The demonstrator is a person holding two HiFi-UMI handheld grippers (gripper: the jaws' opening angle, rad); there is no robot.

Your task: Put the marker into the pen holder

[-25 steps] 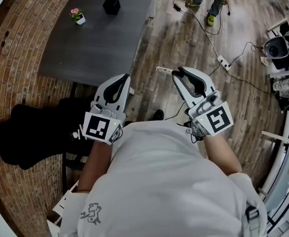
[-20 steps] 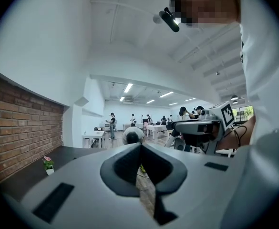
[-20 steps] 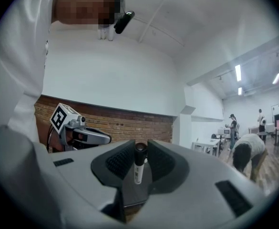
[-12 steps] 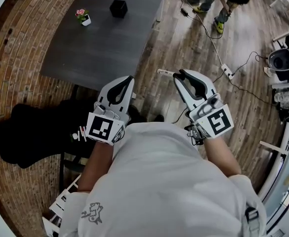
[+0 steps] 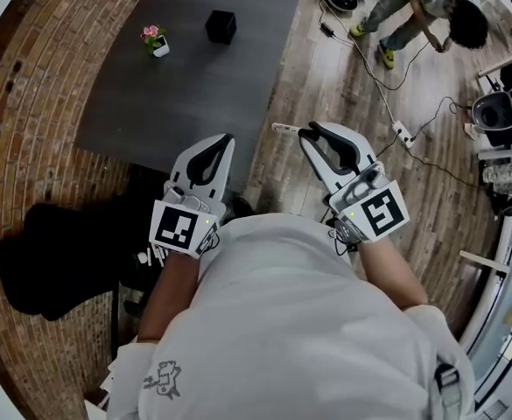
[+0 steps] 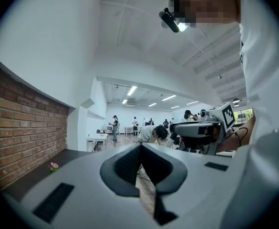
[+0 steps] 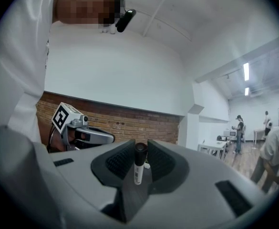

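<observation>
I'm watching right gripper (image 5: 306, 132) clamping the marker (image 7: 139, 165), left gripper (image 5: 227, 139) closed empty at near edge of table (image 5: 177, 94), pen holder (image 5: 220, 26) showing overhead only

Open-plan office or lab: brick wall (image 5: 28, 103), wooden floor (image 5: 326, 86), white desks (image 6: 97, 137), strip lights (image 6: 132, 89).

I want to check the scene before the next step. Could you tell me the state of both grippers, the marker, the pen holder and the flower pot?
left gripper: shut, nothing between the jaws.
right gripper: shut on marker.
marker: held, sticking out sideways from the jaws, not in the pen holder.
pen holder: upright on table; its inside cannot be seen.
flower pot: upright on table, apart from pen holder.
</observation>
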